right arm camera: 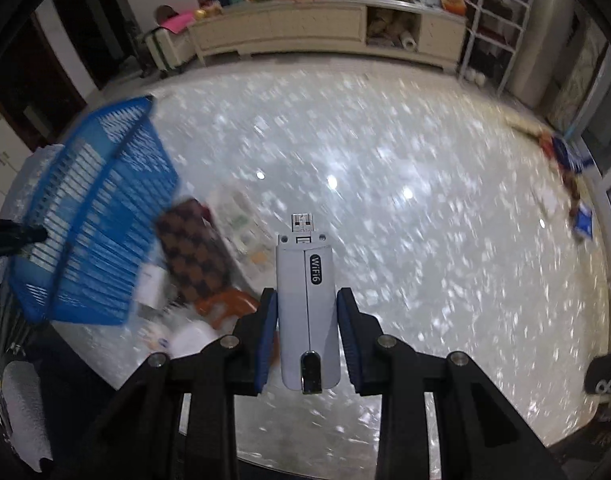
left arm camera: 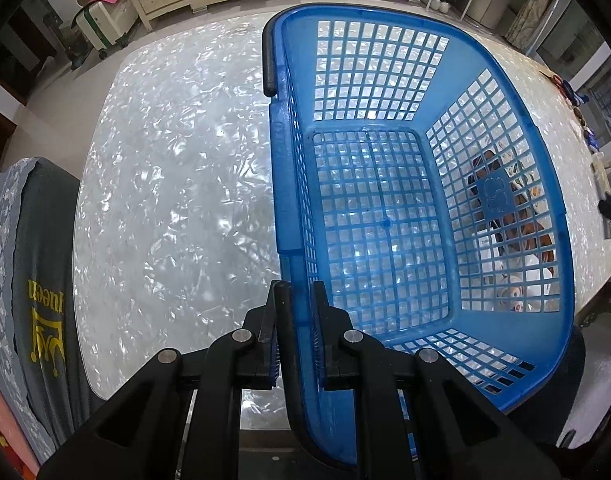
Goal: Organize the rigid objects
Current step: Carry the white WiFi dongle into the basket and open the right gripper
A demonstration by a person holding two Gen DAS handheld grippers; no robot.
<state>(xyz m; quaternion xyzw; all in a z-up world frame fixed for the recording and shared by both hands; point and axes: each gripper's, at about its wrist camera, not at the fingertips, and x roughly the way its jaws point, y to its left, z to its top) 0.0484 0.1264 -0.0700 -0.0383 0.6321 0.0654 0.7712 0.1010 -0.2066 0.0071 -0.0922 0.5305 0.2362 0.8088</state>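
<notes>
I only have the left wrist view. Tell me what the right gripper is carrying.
Observer: The right gripper holds a white USB dongle marked WiFi6, plug pointing forward.
Operator: Report where the basket sits from that side.
Observer: The basket is at the left of the right wrist view, tilted, with the left gripper shut on its rim.
Operator: Name what lies beside the basket.
Observer: A brown checkered wallet lies just right of it, among blurred white items I cannot identify.
</notes>
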